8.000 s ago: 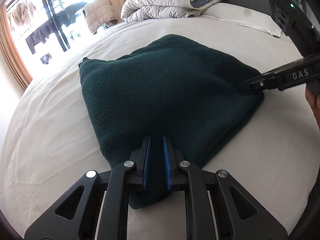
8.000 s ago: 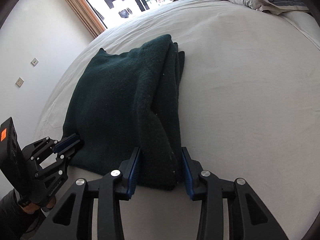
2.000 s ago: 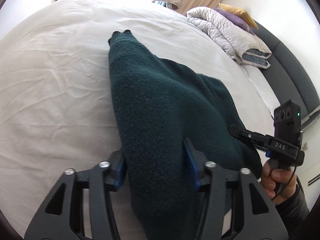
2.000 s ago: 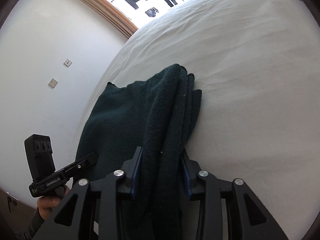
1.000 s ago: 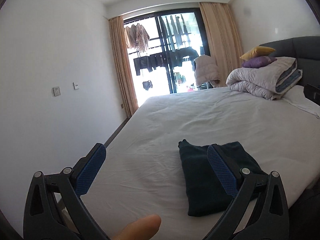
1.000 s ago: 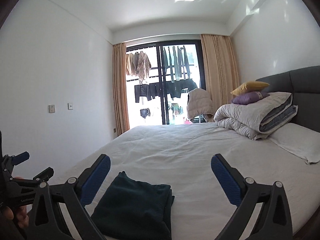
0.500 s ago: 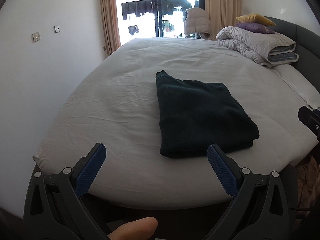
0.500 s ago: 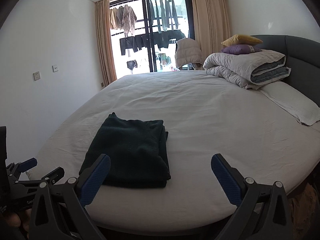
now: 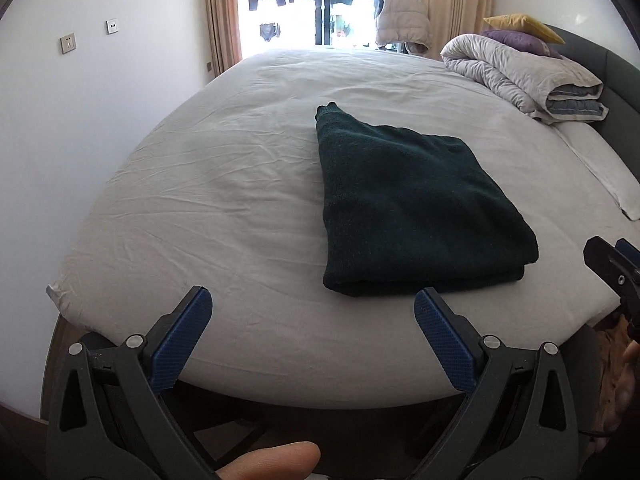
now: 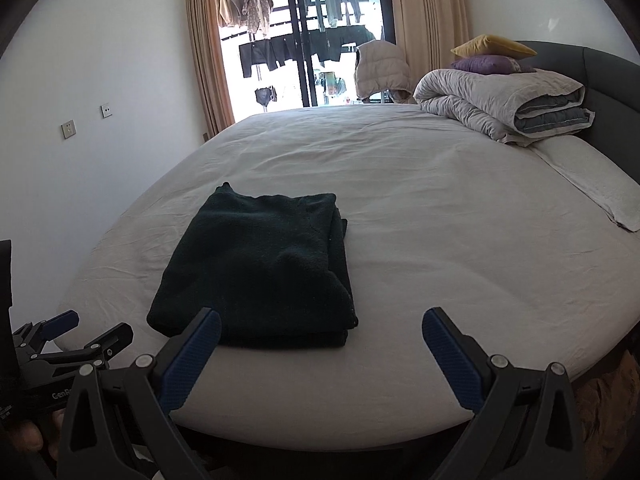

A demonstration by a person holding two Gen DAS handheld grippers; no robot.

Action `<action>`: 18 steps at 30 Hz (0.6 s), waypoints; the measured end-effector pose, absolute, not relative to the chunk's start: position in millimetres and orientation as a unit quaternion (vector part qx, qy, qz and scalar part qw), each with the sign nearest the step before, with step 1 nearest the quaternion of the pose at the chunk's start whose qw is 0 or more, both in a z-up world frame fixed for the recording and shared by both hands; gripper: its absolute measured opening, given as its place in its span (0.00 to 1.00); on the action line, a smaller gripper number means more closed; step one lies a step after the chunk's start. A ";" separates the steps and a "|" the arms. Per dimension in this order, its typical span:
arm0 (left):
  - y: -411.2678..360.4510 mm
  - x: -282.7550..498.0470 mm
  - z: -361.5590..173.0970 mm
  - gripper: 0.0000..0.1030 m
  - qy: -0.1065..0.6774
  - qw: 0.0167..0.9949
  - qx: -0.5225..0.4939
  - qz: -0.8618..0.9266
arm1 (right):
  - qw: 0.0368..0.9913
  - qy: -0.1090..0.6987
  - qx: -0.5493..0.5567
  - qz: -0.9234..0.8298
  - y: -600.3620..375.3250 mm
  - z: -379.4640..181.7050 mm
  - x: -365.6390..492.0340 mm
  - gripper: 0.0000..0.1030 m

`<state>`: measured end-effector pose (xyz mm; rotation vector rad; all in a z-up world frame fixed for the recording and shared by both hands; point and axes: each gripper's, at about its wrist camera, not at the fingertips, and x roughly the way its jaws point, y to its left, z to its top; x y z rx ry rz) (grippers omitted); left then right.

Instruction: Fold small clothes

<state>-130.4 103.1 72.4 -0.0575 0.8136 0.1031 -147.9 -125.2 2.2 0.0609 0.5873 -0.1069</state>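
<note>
Both tools hang off the near edge of the bed [image 10: 440,200] and neither touches anything. The left tool [image 9: 312,312] has its blue pads spread wide, nothing between them, aimed over the mattress edge. The right tool [image 10: 322,328] is just as wide apart and just as empty.

The sweater [image 9: 404,208], dark green, lies folded into a thick rectangle flat on the pale sheet, near the front edge of the bed. In the left view it sits at about 1 o'clock from the tool, its stacked layers showing along the near side. In the right view the sweater [image 10: 260,264] is at roughly 11 o'clock, its near edge just behind the left pad [image 10: 192,354], with the layered folds along its right side.

A fingertip [image 9: 272,462] pokes in at 6 o'clock of the left view. At 3 o'clock there, the tip of the right tool shows, and a hand [image 9: 624,392] lower down. Far off at 2 o'clock, a rolled duvet [image 10: 508,108] with two cushions [image 10: 492,56] on top rests by the headboard
</note>
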 end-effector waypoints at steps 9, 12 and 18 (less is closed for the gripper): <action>105.8 -122.3 65.3 1.00 0.400 0.914 -0.032 0.053 | 0.951 0.302 0.032 -0.052 -124.7 -3.4 -145.4 1.00; 105.8 -122.3 65.0 1.00 0.399 0.915 -0.031 0.052 | 0.951 0.304 0.033 -0.052 -124.9 -4.3 -145.2 1.00; 104.9 -121.5 64.3 1.00 0.400 0.914 -0.033 0.052 | 0.950 0.307 0.034 -0.052 -125.8 -6.0 -144.7 1.00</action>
